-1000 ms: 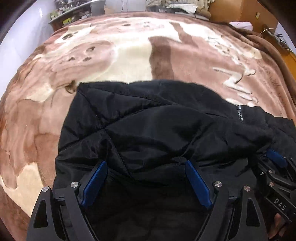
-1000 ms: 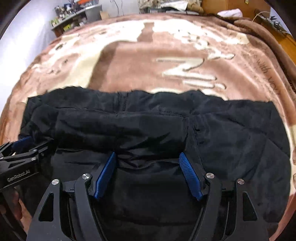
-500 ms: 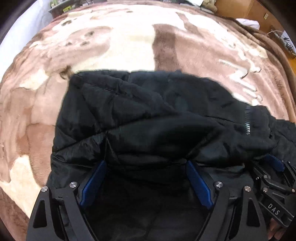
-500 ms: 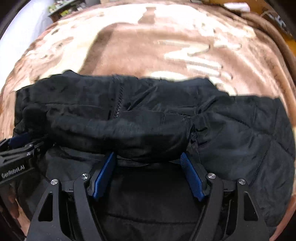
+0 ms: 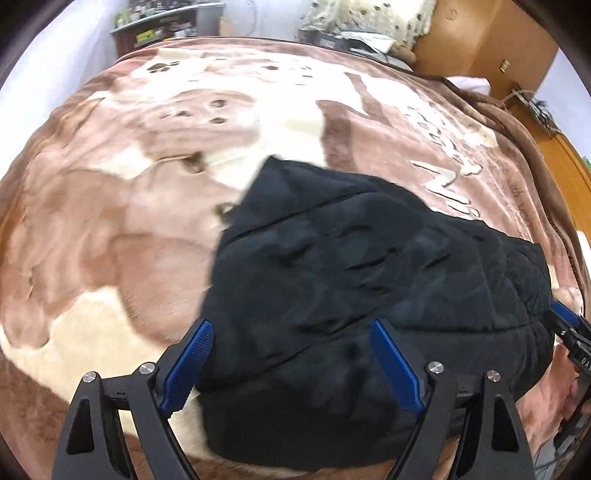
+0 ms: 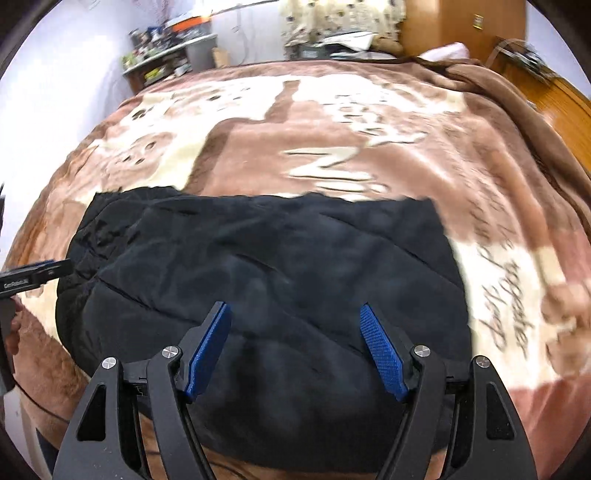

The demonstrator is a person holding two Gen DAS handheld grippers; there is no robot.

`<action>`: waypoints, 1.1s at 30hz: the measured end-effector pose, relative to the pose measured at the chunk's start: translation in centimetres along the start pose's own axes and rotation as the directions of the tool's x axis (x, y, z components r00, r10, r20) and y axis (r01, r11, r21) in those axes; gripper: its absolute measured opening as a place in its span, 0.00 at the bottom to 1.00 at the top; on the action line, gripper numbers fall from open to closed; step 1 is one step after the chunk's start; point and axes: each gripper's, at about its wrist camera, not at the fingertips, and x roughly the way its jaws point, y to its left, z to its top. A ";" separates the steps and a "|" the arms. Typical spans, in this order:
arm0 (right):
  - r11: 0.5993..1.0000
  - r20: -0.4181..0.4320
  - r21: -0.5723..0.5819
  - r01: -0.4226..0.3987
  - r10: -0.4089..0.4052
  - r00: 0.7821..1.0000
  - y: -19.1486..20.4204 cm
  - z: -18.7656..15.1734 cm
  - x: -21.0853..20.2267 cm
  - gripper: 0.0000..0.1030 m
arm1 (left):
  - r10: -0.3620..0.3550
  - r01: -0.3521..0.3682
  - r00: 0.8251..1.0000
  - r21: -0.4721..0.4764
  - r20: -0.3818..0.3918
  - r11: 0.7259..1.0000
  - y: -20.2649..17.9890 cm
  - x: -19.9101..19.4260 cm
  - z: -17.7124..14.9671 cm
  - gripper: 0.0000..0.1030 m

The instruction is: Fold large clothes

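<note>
My left gripper (image 5: 291, 363) has its blue pads (image 5: 188, 365) spread wide, nothing pinched between them; they hang just above the near-left part of the black quilted jacket (image 5: 369, 288), and I cannot tell whether the pad tips brush the cloth. My right gripper (image 6: 295, 349) is the same: its blue pads (image 6: 380, 350) stand apart, empty, over the near middle of the jacket (image 6: 266, 295). Both grippers point steeply down at the bed, side by side. In the left wrist view the tip of my right gripper (image 5: 570, 332) shows at the far right edge beside the jacket's right end. In the right wrist view my left gripper (image 6: 35, 275) pokes in from the left edge, next to the jacket's left end, with part of my hand (image 6: 11, 332) below it.

The jacket lies in a folded, roughly rectangular bundle near the front edge of the bed, its far edge fairly straight across, its surface puckered along the quilting seams. It rests on a plush brown and cream blanket (image 6: 332, 122) printed with paw marks and script lettering, which covers the whole bed. The blanket's right side bunches into a darker brown fold (image 6: 524, 96) along the right edge.

Beyond the far edge stand a cluttered shelf (image 6: 166, 55), a spotted cream fabric (image 6: 343, 14) and a wooden cabinet (image 5: 487, 44).
</note>
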 end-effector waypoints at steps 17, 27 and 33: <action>0.975 0.001 0.222 -0.008 0.007 1.000 -10.9 -6.4 -1.9 0.72 | -0.098 0.095 0.994 -0.063 -0.043 0.994 7.0 1.4 -4.1 0.86; 0.936 -0.022 0.290 -0.200 0.216 0.976 -13.7 -7.5 0.5 0.76 | -0.230 0.219 0.965 -0.094 -0.127 0.971 7.1 4.7 -2.9 0.93; 0.893 -0.036 0.328 -0.307 0.337 0.941 -14.4 -7.3 2.8 0.83 | -0.259 0.245 0.955 -0.106 -0.144 0.964 6.6 6.8 -2.0 0.94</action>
